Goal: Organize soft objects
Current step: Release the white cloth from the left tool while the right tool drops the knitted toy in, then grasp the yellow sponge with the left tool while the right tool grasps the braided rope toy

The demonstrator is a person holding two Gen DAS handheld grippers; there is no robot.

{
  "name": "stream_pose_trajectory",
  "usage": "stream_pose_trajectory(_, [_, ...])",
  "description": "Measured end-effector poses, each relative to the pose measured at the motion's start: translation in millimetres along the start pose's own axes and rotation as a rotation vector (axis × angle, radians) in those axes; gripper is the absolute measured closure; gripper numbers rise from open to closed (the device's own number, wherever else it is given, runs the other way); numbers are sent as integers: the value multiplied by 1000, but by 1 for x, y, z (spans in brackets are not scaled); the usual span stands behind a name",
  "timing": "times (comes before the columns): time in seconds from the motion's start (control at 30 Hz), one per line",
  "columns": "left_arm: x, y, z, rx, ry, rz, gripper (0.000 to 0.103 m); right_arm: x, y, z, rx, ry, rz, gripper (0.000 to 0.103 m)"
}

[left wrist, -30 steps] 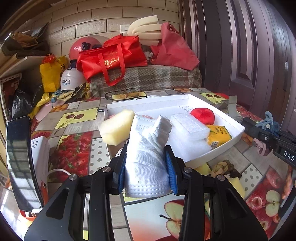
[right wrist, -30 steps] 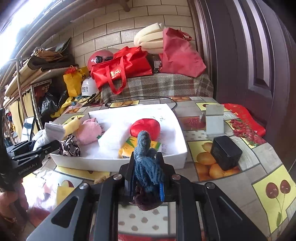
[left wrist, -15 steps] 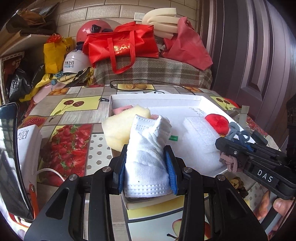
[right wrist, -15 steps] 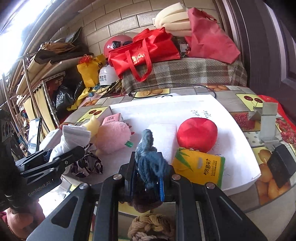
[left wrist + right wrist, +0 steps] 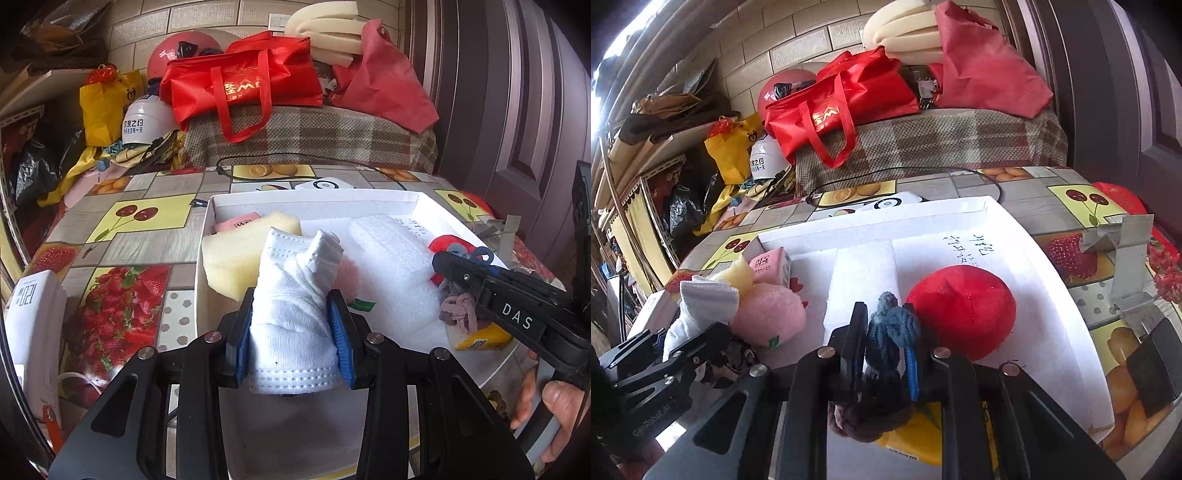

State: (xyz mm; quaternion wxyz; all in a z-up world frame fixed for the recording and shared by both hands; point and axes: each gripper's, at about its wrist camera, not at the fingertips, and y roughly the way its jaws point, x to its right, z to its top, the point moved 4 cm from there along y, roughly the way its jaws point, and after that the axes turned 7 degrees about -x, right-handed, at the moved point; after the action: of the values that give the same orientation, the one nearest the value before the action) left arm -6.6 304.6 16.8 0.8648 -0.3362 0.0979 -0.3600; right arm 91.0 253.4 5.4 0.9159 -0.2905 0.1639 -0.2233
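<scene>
My left gripper (image 5: 291,332) is shut on a white sock bundle (image 5: 291,295) and holds it over the near left part of the white tray (image 5: 314,195). My right gripper (image 5: 884,343) is shut on a blue and brown knotted rope (image 5: 892,328) and hovers over the tray's near middle, in front of a red plush ball (image 5: 960,314). The tray (image 5: 879,214) also holds a yellow sponge (image 5: 236,251), a pink plush (image 5: 768,317), a white foam block (image 5: 862,273), a pink packet (image 5: 772,266) and a yellow packet (image 5: 480,338). The right gripper also shows in the left wrist view (image 5: 461,277).
Red bags (image 5: 240,85), helmets (image 5: 147,118) and foam rolls (image 5: 328,29) lie on a plaid bench behind the table. A white box (image 5: 33,314) stands at the left. A black box (image 5: 1152,373) and a grey bracket (image 5: 1126,258) stand right of the tray.
Both grippers have moved forward over the tray, each still holding its object. The right gripper has come closer to the red ball.
</scene>
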Motion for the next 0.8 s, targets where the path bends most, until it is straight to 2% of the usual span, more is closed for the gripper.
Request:
stream_pose_trajectory(0.3, [7,-7,1,50,43,26,66,-17,-8,2,54,-83,-14,86])
stream_pose_trajectory(0.33, [7,-7,1,54,44,30,65,-17,-8,2,58,-87,-16,85])
stream_pose_trajectory(0.4, [7,-9,2,66,41,49,55,-17,-10,3,70,-88,-19,84])
stream_pose_trajectory(0.43, [7,-11,2,77,38,65,41,-17,-10,3,73,-87,-22,80])
stream_pose_trajectory(0.47, [7,-14,1,89,40,70,29,-16,-10,3,74,-87,-26,58])
stream_pose_trajectory(0.5, [5,-17,1,110,26,87,26,-16,-11,3,77,-87,-34,31])
stream_pose_trajectory(0.53, [2,-20,1,126,15,93,17,-12,-12,4,86,-67,-60,26])
stream_pose_trajectory(0.57, [2,-22,1,136,12,92,3,-9,-13,4,91,-50,-54,20])
stream_pose_trajectory(0.6, [2,-23,0,142,14,92,0,-6,-14,4,96,-37,-46,20])
stream_pose_trajectory(0.8, [2,-28,-1,172,23,107,0,-3,-21,5,139,-21,-66,18])
